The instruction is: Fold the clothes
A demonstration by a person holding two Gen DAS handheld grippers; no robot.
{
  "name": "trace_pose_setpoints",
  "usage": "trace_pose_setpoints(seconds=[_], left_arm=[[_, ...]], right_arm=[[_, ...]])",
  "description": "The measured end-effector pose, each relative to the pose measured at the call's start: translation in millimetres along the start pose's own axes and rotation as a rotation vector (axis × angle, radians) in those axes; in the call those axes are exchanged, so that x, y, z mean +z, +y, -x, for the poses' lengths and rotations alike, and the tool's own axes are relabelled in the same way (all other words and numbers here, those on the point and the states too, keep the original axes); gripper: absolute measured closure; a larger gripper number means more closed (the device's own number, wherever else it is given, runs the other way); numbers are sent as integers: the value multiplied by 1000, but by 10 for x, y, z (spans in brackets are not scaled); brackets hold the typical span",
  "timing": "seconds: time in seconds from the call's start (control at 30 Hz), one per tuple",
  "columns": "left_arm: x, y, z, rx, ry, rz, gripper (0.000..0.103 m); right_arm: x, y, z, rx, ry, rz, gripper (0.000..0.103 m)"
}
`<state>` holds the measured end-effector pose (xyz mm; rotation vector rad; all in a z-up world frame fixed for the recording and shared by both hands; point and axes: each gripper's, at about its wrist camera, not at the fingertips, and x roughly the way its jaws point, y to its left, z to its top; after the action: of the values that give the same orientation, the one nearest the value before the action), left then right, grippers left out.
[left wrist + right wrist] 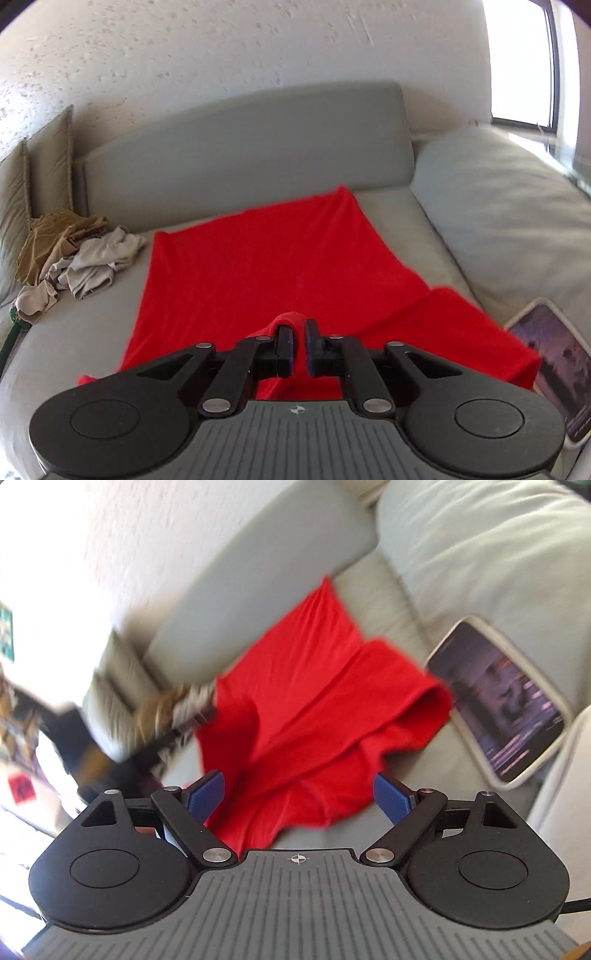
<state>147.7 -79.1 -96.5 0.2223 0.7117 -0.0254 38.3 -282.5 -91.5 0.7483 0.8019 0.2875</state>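
A red garment lies spread on the grey sofa seat. Its right part is folded over towards the tablet. My left gripper is shut on a pinch of the red cloth at the garment's near edge, and the fabric bulges up over the left fingertip. In the right wrist view the same red garment shows with a sleeve opening at the right. My right gripper stands open above its near hem, blue pads wide apart with nothing held. That view is motion-blurred.
A heap of tan and beige clothes lies at the seat's left end beside olive cushions. A lit tablet rests at the right by a big pale cushion. The sofa backrest runs behind, a window at the far right.
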Motion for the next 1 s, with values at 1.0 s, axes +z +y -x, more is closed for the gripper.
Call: trace_pose_setpoints(seconds=[1.0], left_arm=[[-919, 1451, 321, -33, 77, 515, 48]], right_arm=[[-646, 1195, -1668, -377, 85, 940, 18]])
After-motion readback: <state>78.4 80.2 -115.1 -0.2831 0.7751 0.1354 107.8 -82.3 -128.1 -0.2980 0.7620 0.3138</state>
